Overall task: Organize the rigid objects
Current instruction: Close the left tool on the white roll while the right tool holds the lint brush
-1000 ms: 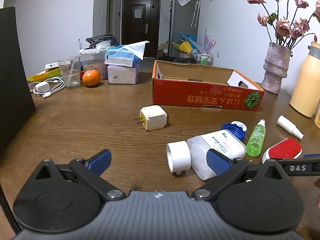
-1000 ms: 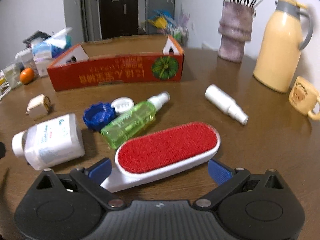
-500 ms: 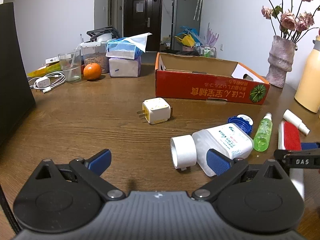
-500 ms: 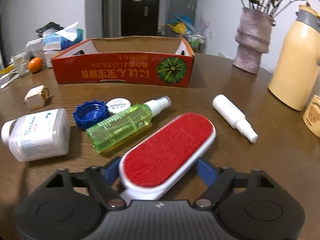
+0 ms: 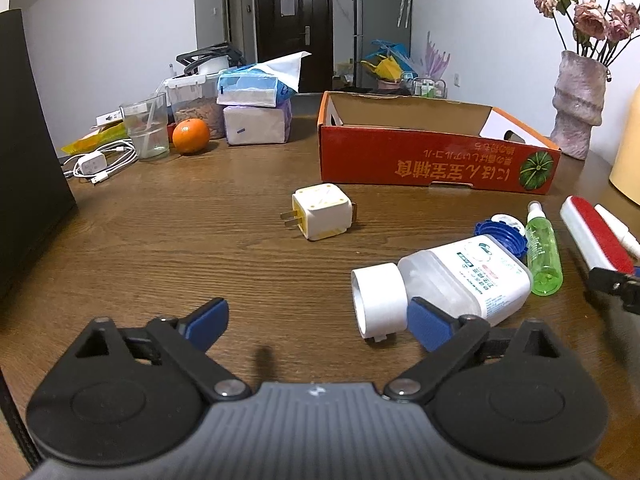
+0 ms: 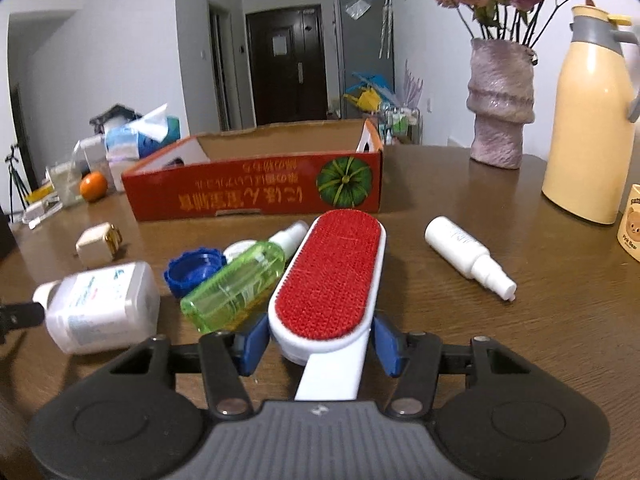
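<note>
My right gripper [image 6: 320, 340] is closing, and its blue pads touch both sides of the base of a red lint brush [image 6: 328, 276] with a white handle. The brush points away toward the red cardboard box [image 6: 256, 196]. A green spray bottle [image 6: 236, 284], a blue cap [image 6: 192, 268] and a white bottle [image 6: 100, 304] lie on its left, and a white spray bottle [image 6: 464, 256] on its right. My left gripper [image 5: 316, 316] stands wide with its jaws closing a little and nothing between them. The white bottle [image 5: 460, 276] lies just past its right fingertip, and a plug adapter [image 5: 320, 210] lies ahead.
The wooden table [image 5: 180, 240] holds an orange [image 5: 191, 136], a glass [image 5: 146, 126], tissue packs [image 5: 256, 108] and a charger cable [image 5: 100, 162] at the back left. A dark panel [image 5: 28, 140] stands on the left. A vase [image 6: 500, 108], a yellow thermos [image 6: 592, 132] and a mug [image 6: 632, 228] are at the right.
The right gripper's jaws have closed from wide open onto the lint brush, which has swung from lying crosswise to pointing straight ahead. The left gripper has crept forward, and its jaws have narrowed slightly.
</note>
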The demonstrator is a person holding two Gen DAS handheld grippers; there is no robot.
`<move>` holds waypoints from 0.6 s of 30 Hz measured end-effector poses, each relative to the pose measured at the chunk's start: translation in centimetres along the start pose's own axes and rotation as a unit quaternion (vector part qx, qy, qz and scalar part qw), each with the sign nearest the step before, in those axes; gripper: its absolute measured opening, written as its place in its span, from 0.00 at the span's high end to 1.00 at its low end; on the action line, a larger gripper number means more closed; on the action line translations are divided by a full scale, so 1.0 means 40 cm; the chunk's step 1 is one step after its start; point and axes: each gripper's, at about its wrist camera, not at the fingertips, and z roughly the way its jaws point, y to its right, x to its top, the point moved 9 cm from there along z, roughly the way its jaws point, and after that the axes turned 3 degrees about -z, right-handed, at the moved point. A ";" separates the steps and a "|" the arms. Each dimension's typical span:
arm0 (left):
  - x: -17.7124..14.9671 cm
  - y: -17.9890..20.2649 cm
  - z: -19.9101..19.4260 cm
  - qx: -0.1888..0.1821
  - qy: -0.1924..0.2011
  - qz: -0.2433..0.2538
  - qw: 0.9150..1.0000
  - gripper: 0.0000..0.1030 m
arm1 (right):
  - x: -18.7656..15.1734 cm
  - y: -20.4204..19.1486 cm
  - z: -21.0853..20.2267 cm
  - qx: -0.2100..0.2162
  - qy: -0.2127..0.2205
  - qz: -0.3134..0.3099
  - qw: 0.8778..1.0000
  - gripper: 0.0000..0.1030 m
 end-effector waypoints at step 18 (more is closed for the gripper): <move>0.022 0.032 0.029 -0.003 -0.003 -0.008 1.000 0.24 | 0.010 -0.011 -0.035 0.015 0.032 0.001 0.999 0.46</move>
